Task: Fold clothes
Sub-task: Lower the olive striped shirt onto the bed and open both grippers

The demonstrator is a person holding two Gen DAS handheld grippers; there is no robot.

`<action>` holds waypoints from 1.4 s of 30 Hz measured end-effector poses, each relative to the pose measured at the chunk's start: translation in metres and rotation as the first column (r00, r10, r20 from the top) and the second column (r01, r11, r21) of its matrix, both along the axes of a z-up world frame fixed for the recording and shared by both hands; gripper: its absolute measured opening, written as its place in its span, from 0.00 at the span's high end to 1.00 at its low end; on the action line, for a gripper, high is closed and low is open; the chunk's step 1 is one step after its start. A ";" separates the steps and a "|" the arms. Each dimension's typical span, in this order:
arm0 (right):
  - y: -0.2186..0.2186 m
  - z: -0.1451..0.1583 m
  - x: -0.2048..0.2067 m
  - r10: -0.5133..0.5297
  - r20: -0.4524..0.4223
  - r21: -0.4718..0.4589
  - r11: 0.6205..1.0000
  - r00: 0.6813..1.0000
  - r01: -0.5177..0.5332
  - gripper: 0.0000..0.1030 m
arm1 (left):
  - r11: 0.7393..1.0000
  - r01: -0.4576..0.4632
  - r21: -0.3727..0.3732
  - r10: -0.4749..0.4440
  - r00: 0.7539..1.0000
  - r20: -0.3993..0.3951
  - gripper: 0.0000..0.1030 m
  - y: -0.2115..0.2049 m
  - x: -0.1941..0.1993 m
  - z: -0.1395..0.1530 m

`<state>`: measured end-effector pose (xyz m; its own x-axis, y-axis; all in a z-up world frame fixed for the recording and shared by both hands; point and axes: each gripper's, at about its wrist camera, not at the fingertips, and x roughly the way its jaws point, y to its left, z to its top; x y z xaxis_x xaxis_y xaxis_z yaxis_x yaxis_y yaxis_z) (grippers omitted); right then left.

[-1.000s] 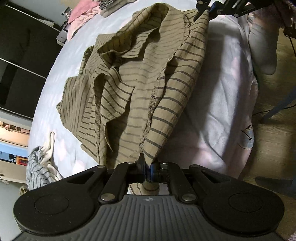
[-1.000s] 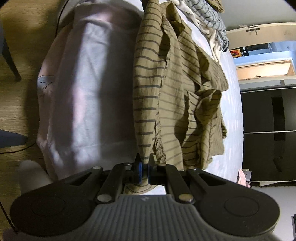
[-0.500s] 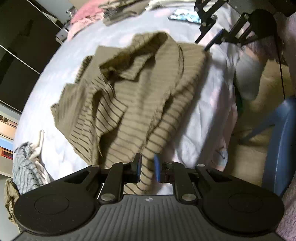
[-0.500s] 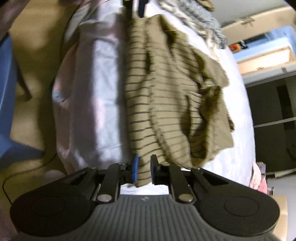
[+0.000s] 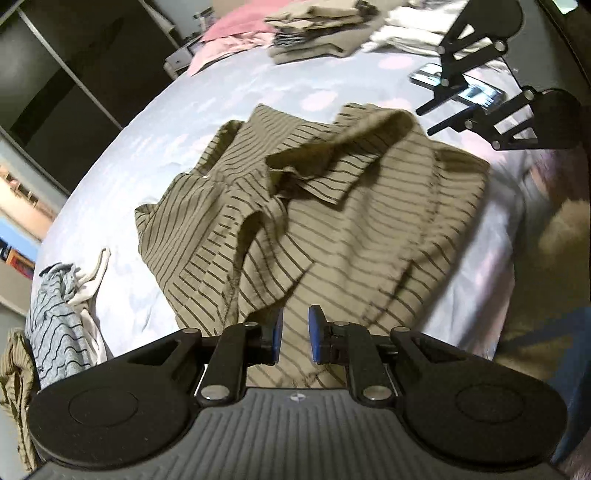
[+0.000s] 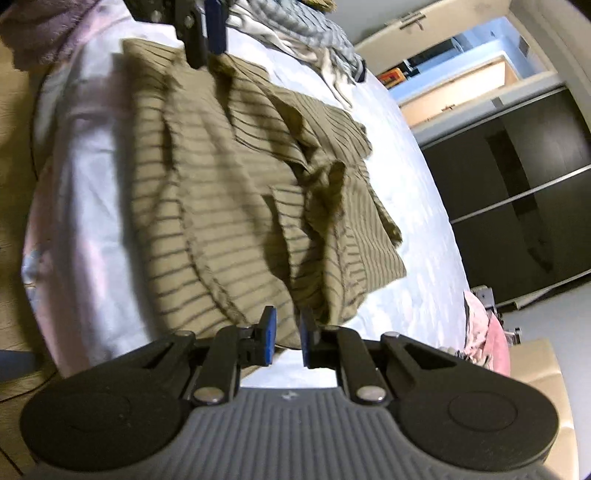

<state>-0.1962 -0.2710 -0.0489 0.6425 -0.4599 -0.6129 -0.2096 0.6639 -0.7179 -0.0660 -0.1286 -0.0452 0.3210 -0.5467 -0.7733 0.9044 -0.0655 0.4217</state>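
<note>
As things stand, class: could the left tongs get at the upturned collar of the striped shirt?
Probably yes. The left tongs are open and empty above the striped shirt's hem, and only flat, rumpled cloth lies between them and the collar. The right tongs hover off to one side.

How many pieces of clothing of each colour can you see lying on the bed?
Olive striped shirt: 1
Pink garment: 1
Blue-grey striped garment: 1
Folded khaki stack: 1, pieces uncountable
White clothes: 1 heap
Total: 5 groups on the bed

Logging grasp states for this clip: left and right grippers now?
Left gripper: open, holding nothing, above the striped shirt.
Right gripper: open, holding nothing.
</note>
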 end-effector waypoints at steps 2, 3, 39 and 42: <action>-0.009 0.003 0.001 -0.038 0.041 0.030 0.999 0.998 0.037 0.87 | 1.000 -0.015 -0.015 0.015 1.000 -0.014 0.87 -0.005 0.004 0.000; -0.014 0.006 0.001 -0.059 0.066 0.044 0.997 0.996 0.056 0.87 | 0.999 -0.023 -0.024 0.022 0.999 -0.029 0.87 -0.008 0.006 0.000; -0.074 -0.004 0.013 -0.149 -0.029 0.504 0.852 0.988 0.143 0.87 | 1.000 -0.026 0.003 0.026 0.981 -0.193 0.82 -0.065 0.021 -0.018; -0.076 -0.008 0.014 -0.135 -0.066 0.526 0.837 0.989 0.150 0.82 | 1.000 -0.018 0.003 0.018 0.982 -0.189 0.81 -0.064 0.018 -0.018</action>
